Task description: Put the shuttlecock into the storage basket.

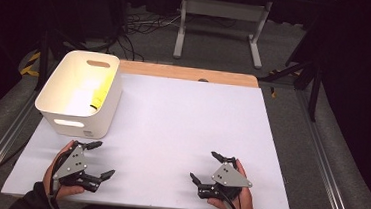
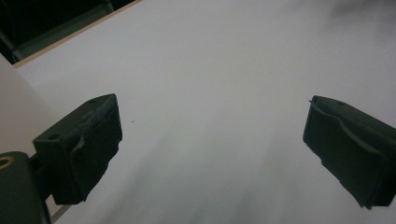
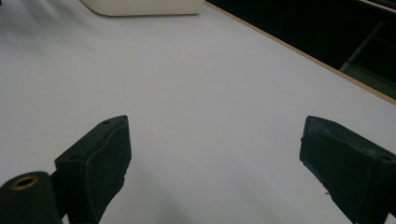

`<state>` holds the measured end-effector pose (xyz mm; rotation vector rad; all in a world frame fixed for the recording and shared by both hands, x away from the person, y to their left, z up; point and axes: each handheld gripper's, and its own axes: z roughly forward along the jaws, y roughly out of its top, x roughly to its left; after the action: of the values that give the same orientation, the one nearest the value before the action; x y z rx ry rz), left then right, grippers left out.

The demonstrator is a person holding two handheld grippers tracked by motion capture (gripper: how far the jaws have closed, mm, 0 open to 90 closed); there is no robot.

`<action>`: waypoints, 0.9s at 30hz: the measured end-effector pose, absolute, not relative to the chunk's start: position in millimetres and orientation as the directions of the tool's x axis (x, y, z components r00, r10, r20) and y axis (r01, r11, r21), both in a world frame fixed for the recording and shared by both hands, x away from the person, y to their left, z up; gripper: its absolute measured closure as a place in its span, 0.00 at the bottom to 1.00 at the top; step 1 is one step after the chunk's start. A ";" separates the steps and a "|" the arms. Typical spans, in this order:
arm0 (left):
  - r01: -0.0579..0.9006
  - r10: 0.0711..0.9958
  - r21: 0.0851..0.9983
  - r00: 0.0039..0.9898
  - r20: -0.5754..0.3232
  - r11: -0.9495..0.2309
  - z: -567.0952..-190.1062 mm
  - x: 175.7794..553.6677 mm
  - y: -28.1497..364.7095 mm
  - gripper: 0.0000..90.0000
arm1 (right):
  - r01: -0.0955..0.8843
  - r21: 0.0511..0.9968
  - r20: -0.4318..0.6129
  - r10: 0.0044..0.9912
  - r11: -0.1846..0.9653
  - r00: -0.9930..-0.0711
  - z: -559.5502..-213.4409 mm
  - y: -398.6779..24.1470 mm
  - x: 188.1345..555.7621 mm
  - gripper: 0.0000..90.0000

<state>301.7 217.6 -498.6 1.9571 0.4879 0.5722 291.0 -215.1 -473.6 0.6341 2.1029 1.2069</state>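
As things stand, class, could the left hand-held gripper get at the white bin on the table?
Probably yes. The left hand-held gripper sits open just in front of the white bin, with bare white table between them and nothing in the way. The bin's near wall faces it directly.

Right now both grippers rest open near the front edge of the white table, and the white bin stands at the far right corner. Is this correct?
Not quite. The white bin stands at the far left corner of the table, as the high view shows. The rest holds: the left gripper and the right gripper are both open near the front edge.
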 end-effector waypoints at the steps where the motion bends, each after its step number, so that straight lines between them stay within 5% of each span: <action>1: 0.091 0.562 0.900 0.807 0.184 -0.426 -498.4 302.3 218.3 0.06 | 0.097 0.880 -0.277 0.669 0.465 -0.689 -473.6 -215.1 291.3 0.11; 27: 0.094 0.522 0.885 0.833 0.180 -0.456 -499.0 308.2 212.7 0.10 | 0.127 0.855 -0.296 0.675 0.503 -0.675 -478.9 -216.9 293.2 0.12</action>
<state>308.2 212.7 -499.0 2.0047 0.4545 0.5347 293.2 -216.9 -478.9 0.6548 2.1235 1.1378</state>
